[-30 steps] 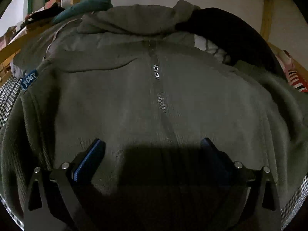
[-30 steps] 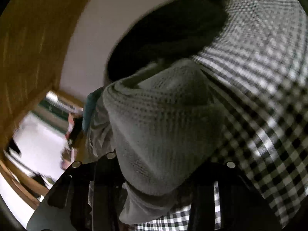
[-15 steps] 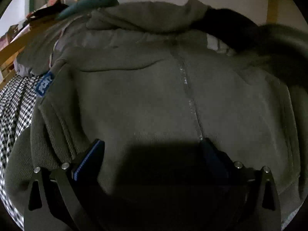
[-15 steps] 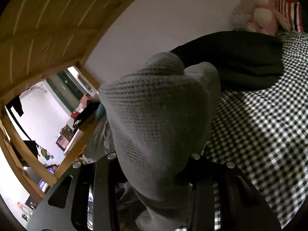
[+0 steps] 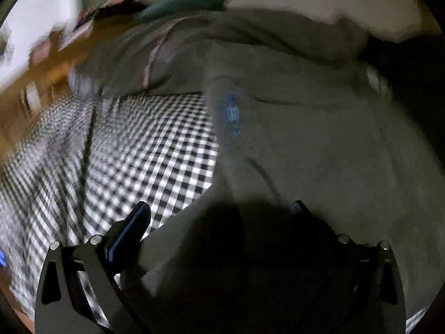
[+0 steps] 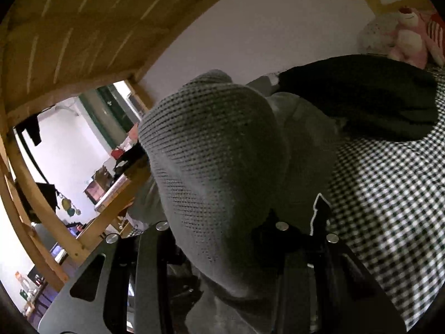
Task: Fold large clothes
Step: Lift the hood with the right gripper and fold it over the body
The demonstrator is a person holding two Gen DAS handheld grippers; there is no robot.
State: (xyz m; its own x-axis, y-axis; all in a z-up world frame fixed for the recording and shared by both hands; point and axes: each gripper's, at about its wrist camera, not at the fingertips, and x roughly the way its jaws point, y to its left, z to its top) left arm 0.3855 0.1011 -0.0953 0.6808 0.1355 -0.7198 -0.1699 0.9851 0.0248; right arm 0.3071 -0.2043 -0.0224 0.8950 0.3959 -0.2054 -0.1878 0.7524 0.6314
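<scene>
Grey waffle-knit fabric bulges up directly in front of the right gripper [image 6: 222,250], pinched between its two narrowly set fingers: this looks like a cuff or sleeve end of the grey zip hoodie [image 5: 306,139], lifted clear of the checked bedsheet [image 6: 389,208]. Whether it is the sleeve or a hem corner cannot be told for certain.

In the left wrist view, the left gripper [image 5: 219,217] has its fingers spread wide; the left blue pad [image 5: 133,228] sits over the checked sheet and the right pad is sunk in shadow against the hoodie's near hem, gripping nothing as far as the blur allows. The hoodie's body lies ahead and to the right of this gripper, running from near to far, hood end far away against the pale wall. A small blue label [image 5: 232,111] marks its left edge, beyond which the sheet lies bare to the left.

Farther off, a black garment [image 6: 361,97] lies at the hoodie's far right, and a pink plush toy [image 6: 408,36] sits beyond it. A teal cushion [image 5: 183,2] rests near the wooden bed frame [image 5: 41,75] at far left.

The coming fold probably carries the held piece leftward across the body, so the right gripper leads; the left is nearer the hem and best placed to pin it.
</scene>
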